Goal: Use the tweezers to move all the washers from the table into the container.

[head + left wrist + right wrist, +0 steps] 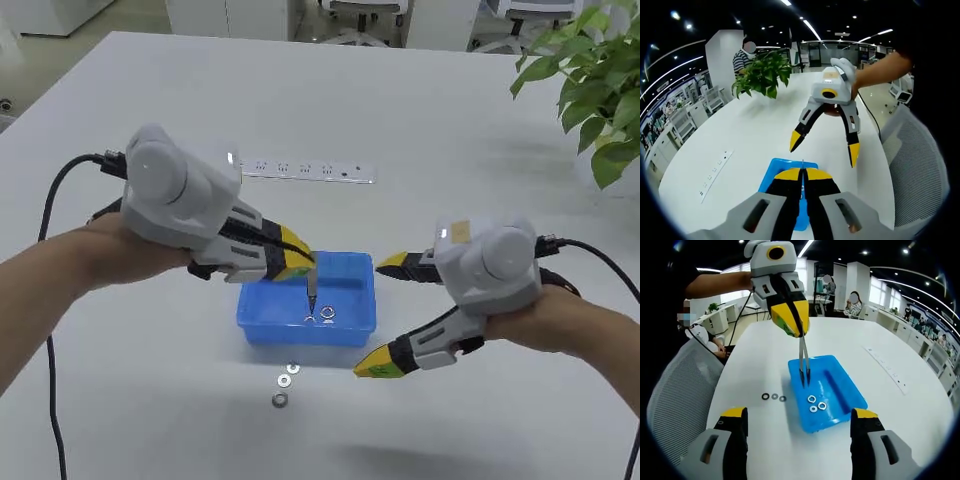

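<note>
My left gripper (300,262) is shut on metal tweezers (311,290), which point down into the blue container (262,328). In the right gripper view the tweezers (803,360) hang from the left gripper (799,330) over the container (850,390), with their tips just above its floor; I see no washer between them. Three washers (816,404) lie inside the container near its front. Three more washers (774,396) sit in a row on the table beside it, also seen as washers (286,383) in front of the container. My right gripper (375,315) is open to the right of the container, holding nothing.
A white power strip (305,170) lies on the table behind the container. A leafy plant (600,90) stands at the far right corner. A mesh office chair (675,390) sits by the table edge. People stand in the office beyond.
</note>
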